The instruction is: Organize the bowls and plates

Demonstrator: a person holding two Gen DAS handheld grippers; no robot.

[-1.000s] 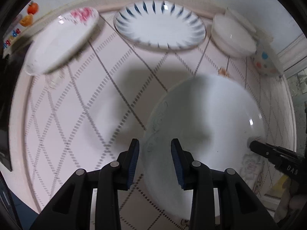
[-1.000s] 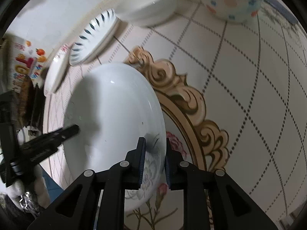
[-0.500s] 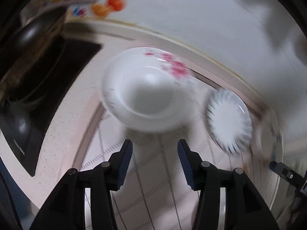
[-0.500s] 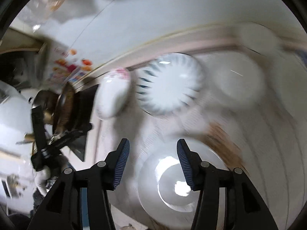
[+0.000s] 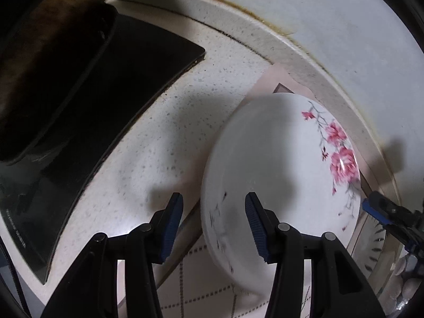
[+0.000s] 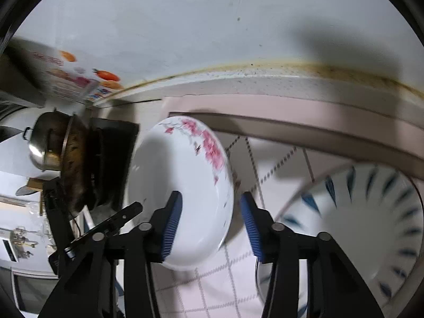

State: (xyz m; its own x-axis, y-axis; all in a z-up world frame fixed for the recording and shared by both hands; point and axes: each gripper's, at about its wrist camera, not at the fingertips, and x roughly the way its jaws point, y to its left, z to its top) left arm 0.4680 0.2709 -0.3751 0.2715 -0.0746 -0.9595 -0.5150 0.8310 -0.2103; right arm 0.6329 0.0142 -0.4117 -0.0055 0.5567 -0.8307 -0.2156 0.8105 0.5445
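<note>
A white plate with pink flowers (image 5: pixel 278 164) lies on the checked mat near the wall. My left gripper (image 5: pixel 214 226) points down at its left rim, which sits between the blue pads (image 5: pixel 172 225) without touching either. In the right wrist view the same floral plate (image 6: pixel 175 180) has its right rim between the fingers of my right gripper (image 6: pixel 210 221). Those jaws are closing, with a gap still at the right pad (image 6: pixel 249 225). A blue-rayed plate (image 6: pixel 357 225) lies just to the right. Each gripper shows in the other's view: the right gripper (image 5: pixel 381 212) and the left gripper (image 6: pixel 116 218).
A black cooktop (image 5: pixel 111 100) lies left of the mat on the speckled counter (image 5: pixel 185 132). A metal pot (image 6: pixel 47 143) and a dark wok (image 6: pixel 76 169) stand on it. The wall (image 6: pixel 212 26) runs close behind the plates.
Both grippers let go of the large white plate, opened and swung left. They now straddle opposite rims of the floral plate, which has come close into view.
</note>
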